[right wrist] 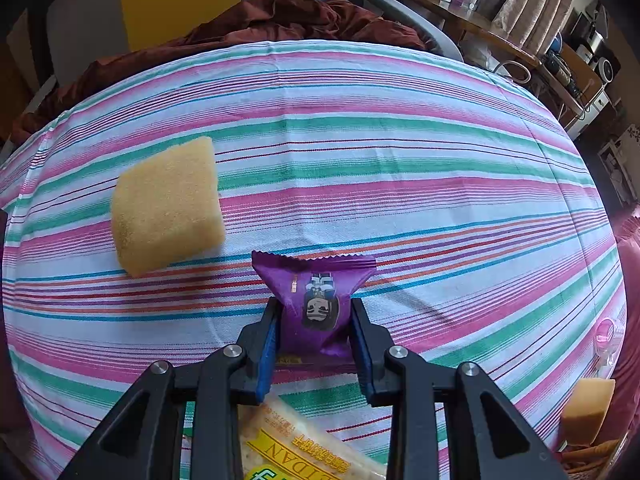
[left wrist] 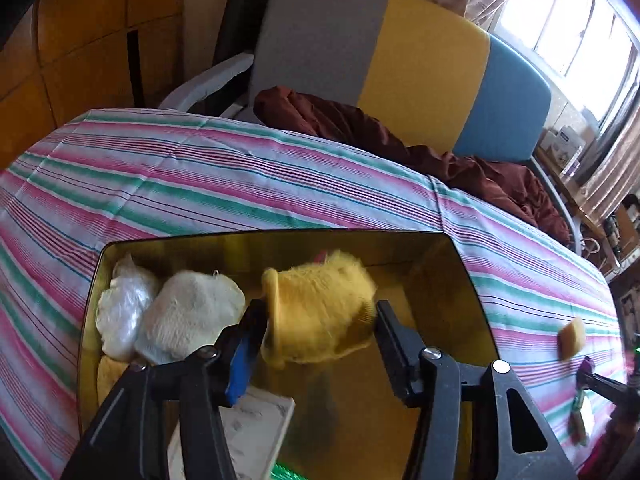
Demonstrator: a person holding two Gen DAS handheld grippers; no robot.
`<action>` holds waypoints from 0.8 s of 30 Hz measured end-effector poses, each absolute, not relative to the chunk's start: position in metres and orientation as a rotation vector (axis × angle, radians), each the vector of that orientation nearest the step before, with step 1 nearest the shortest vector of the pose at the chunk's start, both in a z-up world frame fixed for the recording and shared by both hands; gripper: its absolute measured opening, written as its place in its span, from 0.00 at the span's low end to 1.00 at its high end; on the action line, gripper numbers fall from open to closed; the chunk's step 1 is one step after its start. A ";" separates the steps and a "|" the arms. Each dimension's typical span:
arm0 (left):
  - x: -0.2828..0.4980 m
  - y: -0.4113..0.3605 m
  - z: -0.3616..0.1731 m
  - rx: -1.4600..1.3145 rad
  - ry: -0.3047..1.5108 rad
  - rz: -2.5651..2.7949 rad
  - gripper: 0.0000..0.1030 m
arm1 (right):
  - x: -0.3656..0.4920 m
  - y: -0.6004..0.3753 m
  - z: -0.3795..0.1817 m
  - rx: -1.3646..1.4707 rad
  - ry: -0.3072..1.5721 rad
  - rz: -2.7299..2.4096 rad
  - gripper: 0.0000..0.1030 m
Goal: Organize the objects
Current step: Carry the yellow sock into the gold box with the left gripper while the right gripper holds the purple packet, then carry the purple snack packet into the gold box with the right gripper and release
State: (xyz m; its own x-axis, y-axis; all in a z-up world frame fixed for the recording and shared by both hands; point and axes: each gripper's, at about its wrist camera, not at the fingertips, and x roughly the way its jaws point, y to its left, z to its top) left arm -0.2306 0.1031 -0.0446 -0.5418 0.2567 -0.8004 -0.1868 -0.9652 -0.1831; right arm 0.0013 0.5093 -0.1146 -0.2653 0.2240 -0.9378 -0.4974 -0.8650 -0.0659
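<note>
Two white pouches (left wrist: 168,320) | yellow plush (left wrist: 320,312) (blurred) | gold tin (left wrist: 472,280)

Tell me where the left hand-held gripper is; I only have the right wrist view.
Observer: The left hand-held gripper is above an open gold tin on the striped cloth.
Operator: Is anything between its fingers?
Observer: Yes, a yellow plush toy sits between its spread jaws, inside the tin's outline.
Operator: Would my purple packet fit in there too?
Observer: Probably. A white plush piece and a white plastic-wrapped bundle fill the tin's left end, but its right end shows bare floor.
</note>
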 end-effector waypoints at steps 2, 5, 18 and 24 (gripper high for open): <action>-0.234 0.101 -0.047 -1.355 -0.088 2.572 0.61 | 0.001 0.509 -0.115 -1.544 0.335 2.163 0.31; -0.227 0.092 -0.042 -1.330 -0.095 2.596 0.62 | 0.001 0.510 -0.115 -1.543 0.337 2.162 0.31; -0.118 0.087 -0.001 -1.046 0.125 2.728 0.77 | 0.003 0.501 -0.107 -1.508 0.403 2.164 0.30; -0.076 0.081 0.011 -0.968 0.147 2.746 0.85 | 0.014 0.500 -0.085 -1.411 0.443 2.214 0.30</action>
